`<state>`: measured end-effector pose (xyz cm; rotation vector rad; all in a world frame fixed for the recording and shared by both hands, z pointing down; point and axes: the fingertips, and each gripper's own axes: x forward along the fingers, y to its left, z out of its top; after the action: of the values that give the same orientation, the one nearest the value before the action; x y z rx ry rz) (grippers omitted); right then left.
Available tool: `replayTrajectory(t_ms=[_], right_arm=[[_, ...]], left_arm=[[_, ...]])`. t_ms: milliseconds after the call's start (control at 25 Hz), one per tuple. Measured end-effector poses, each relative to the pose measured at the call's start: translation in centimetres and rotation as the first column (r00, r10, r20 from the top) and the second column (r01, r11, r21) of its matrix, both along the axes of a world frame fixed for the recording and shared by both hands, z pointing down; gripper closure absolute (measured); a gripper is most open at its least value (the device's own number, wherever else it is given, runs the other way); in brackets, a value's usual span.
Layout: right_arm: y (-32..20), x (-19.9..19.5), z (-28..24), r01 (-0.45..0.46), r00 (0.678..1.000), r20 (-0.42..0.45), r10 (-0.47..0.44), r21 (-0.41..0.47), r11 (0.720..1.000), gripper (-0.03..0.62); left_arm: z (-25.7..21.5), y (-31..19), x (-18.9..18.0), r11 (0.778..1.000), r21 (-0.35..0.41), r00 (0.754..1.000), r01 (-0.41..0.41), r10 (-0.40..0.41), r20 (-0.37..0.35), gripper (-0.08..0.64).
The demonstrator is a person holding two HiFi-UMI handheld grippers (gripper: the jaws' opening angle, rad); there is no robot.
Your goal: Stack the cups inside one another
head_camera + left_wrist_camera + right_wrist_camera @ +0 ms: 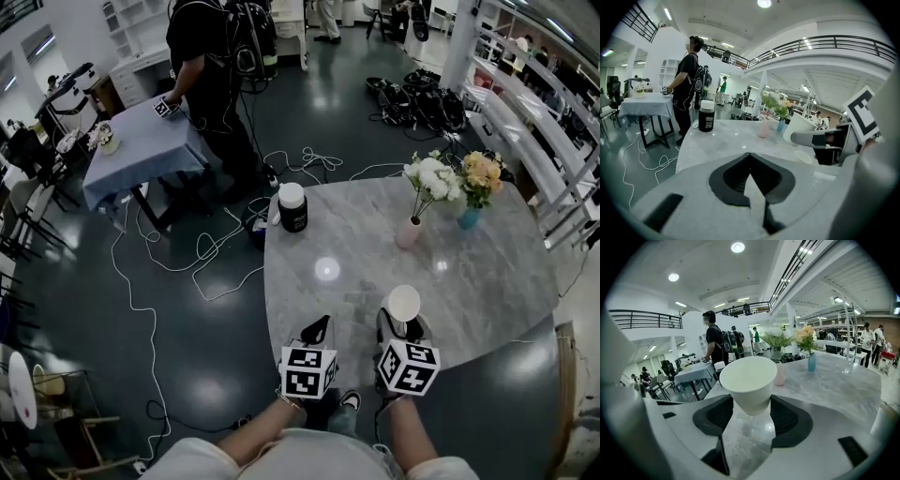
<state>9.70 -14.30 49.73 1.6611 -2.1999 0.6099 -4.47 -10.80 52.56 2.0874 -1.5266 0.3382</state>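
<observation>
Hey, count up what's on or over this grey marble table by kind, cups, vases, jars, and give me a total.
White paper cup: 1, held in the right gripper
Flower vases: 2, a pink vase and a blue vase
Black jar with white lid: 1
Total: 4

Bright, even light comes from round ceiling lamps (738, 247); one glares as a white spot on the glossy bench (487, 281) ahead of the left fingers (317, 330). The dark floor (84, 281) shines with reflections. Both gripper views bulge heavily, blacken at the rim, and soften behind the fingers.
</observation>
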Motion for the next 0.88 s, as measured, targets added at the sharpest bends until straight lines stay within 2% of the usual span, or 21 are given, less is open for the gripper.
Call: replayTrajectory(t_ms=[520, 880], right_arm=[[2.1, 4.6, -1.3, -0.087, 0.996, 0.012, 0.087, 0.024, 0.996, 0.364], [3.8, 7.3, -0.7, -0.139, 0.99, 0.02, 0.139, 0.003, 0.99, 0.364]], left_arm=[[-1.3, 0.0, 4.2, 0.996, 0.034, 0.996, -0.085, 0.084, 0.015, 0.56], [-1.0, 0.8, 7.0, 0.989, 0.021, 0.989, -0.143, 0.143, 0.021, 0.561]])
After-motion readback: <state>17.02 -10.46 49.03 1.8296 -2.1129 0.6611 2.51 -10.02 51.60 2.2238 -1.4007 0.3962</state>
